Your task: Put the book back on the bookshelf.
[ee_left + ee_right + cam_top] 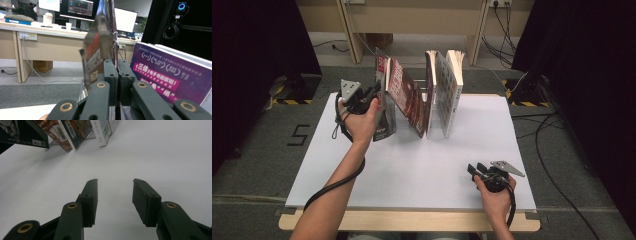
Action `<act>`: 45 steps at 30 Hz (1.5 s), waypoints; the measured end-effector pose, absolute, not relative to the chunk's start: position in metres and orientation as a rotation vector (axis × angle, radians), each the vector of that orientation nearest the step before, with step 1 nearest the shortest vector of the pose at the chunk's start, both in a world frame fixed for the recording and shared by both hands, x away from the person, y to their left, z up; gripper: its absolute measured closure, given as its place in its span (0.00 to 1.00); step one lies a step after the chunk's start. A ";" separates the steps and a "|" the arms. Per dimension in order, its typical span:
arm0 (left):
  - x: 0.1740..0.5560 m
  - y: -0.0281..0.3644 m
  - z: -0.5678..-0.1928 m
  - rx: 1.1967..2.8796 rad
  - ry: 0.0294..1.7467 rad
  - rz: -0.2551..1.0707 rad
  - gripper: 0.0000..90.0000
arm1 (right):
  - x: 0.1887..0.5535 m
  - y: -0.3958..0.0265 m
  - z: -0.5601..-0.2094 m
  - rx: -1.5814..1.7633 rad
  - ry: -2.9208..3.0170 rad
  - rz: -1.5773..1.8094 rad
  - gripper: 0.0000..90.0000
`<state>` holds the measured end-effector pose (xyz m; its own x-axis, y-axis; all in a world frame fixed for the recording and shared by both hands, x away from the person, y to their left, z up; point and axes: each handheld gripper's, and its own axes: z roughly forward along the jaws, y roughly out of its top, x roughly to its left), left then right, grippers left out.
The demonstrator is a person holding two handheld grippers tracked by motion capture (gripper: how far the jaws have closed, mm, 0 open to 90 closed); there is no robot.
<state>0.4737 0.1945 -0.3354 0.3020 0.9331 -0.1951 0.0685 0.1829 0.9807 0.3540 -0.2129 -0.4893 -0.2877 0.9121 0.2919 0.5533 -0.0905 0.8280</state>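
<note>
The left gripper is pinching the magazine by its edge, fingers clenched on it, keeping it upright beside the leaning books. The right gripper is idling on the counter, fingers released, nothing between them.

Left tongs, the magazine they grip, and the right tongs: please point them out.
left tongs (117,75), left gripper view, between the tips
magazine (96,53), left gripper view, glossy cover
right tongs (115,195), right gripper view, the open gap
</note>
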 end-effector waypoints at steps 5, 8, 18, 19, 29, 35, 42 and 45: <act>0.471 0.199 -0.339 1.213 1.089 0.832 0.96 | 0.354 -0.212 -0.489 1.586 1.826 1.332 0.63; 0.467 0.203 -0.342 1.219 1.093 0.836 0.96 | 0.354 -0.212 -0.490 1.588 1.826 1.329 0.63; 0.454 0.213 -0.340 1.270 1.144 0.776 0.93 | 0.353 -0.212 -0.489 1.597 1.826 1.337 0.63; 0.454 0.213 -0.340 1.270 1.144 0.776 0.91 | 0.353 -0.212 -0.489 1.597 1.826 1.337 0.63; 0.463 0.217 -0.340 1.290 1.221 0.653 0.79 | 0.354 -0.208 -0.491 1.601 1.847 1.328 0.62; 0.460 0.217 -0.349 1.289 1.242 0.659 0.77 | 0.354 -0.212 -0.491 1.611 1.839 1.329 0.62; 0.455 0.225 -0.356 1.282 1.266 0.665 0.68 | 0.354 -0.211 -0.491 1.614 1.838 1.326 0.61; 0.453 0.228 -0.358 1.276 1.279 0.660 0.63 | 0.354 -0.211 -0.491 1.614 1.838 1.325 0.61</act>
